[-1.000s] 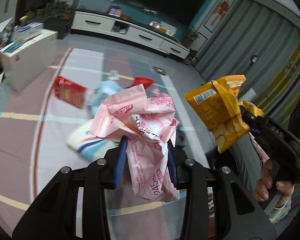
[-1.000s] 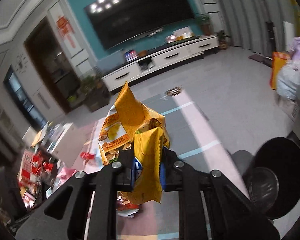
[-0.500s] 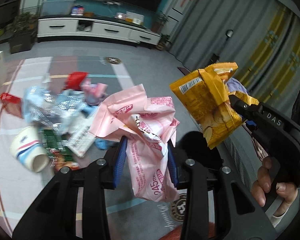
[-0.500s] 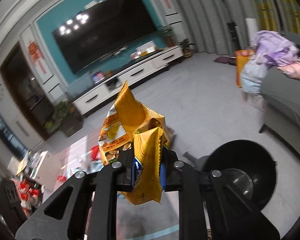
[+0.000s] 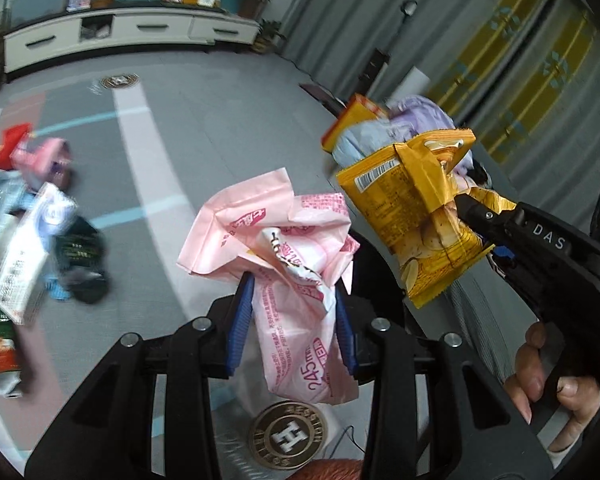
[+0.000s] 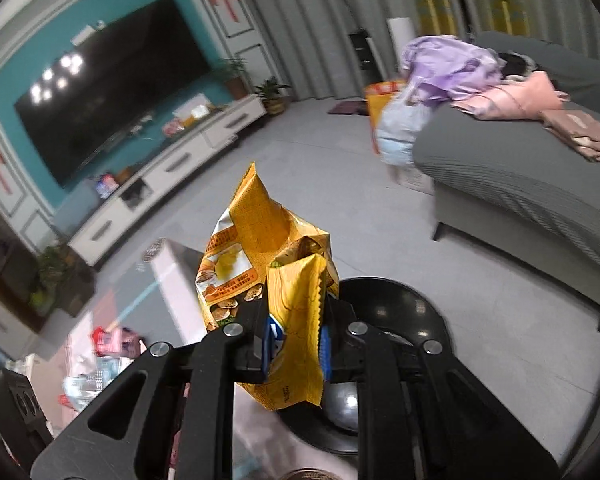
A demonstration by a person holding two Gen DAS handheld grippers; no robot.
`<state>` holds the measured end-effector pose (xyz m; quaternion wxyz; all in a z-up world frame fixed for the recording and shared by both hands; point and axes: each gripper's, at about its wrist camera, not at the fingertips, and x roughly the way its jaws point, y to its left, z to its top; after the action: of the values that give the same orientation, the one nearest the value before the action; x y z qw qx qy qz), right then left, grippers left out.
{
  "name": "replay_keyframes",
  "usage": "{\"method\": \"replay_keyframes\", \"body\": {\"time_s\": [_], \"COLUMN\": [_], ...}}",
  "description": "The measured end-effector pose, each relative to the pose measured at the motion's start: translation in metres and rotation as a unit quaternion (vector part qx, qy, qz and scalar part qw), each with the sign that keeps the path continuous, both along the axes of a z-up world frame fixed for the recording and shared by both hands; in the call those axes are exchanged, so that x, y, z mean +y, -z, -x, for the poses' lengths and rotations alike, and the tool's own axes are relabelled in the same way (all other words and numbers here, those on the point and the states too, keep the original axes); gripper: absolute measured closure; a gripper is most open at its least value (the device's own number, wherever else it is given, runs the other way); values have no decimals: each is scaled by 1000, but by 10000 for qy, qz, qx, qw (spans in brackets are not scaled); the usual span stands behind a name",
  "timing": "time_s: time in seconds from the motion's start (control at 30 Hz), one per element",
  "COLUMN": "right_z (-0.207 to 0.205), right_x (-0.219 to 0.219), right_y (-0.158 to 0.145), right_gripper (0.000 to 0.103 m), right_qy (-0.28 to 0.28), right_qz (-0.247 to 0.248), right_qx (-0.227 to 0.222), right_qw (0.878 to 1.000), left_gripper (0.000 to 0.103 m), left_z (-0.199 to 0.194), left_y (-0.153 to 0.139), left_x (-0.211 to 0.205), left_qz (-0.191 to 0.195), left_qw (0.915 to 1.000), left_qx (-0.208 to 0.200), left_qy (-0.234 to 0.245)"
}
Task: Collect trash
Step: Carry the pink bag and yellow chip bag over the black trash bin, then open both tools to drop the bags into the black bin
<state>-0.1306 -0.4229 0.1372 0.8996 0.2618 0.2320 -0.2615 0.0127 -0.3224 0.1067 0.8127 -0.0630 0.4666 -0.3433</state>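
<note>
My left gripper (image 5: 295,322) is shut on a crumpled pink wrapper (image 5: 284,248) and holds it in the air. My right gripper (image 6: 296,340) is shut on a yellow snack bag (image 6: 260,256); the bag also shows in the left wrist view (image 5: 416,216), right of the pink wrapper. A black round trash bin (image 6: 400,312) stands on the floor just below and beyond the right gripper. More trash (image 5: 32,240) lies in a pile on the floor at the left.
A grey sofa (image 6: 520,184) with clothes on it stands at the right. A white TV cabinet (image 6: 172,168) and a TV (image 6: 112,92) are at the far wall. Grey floor lies between them. A round metal floor emblem (image 5: 287,434) is under the left gripper.
Both grippers have swung to the right with their wrappers. The trash pile slid to the left edge. The black bin has come closer under the right gripper.
</note>
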Motion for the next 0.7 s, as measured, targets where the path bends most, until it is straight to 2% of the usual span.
{"method": "replay_keyframes", "body": {"time_s": [0.17,0.43,0.53,0.63,0.7], "right_z": [-3,-13,-18,-20,-21], "right_x": [-13,-33,-37,-42,-43], "right_y": [12,30,36,43,46], "right_gripper": [84,84,83,81,75], "right_qy": [258,342,488,550,607], "right_qz": [48,-191,-194,-266,-278], "right_qx": [439,849,1136,1308,1433], "right_qw": [9987,9956,9921,9895,9874], "left_gripper": [64,64,63,62,59], "left_z": [-4,0,0,0,2], "left_y": [22,47,53,58,61], "left_x": [-37,-69,-79,-85,-89], "left_qz": [-180,-409,-452,-369,-372], "left_qw": [9994,9972,9963,9952,9945], "left_qx": [162,383,443,571,607], "left_qy": [244,499,577,709,773]}}
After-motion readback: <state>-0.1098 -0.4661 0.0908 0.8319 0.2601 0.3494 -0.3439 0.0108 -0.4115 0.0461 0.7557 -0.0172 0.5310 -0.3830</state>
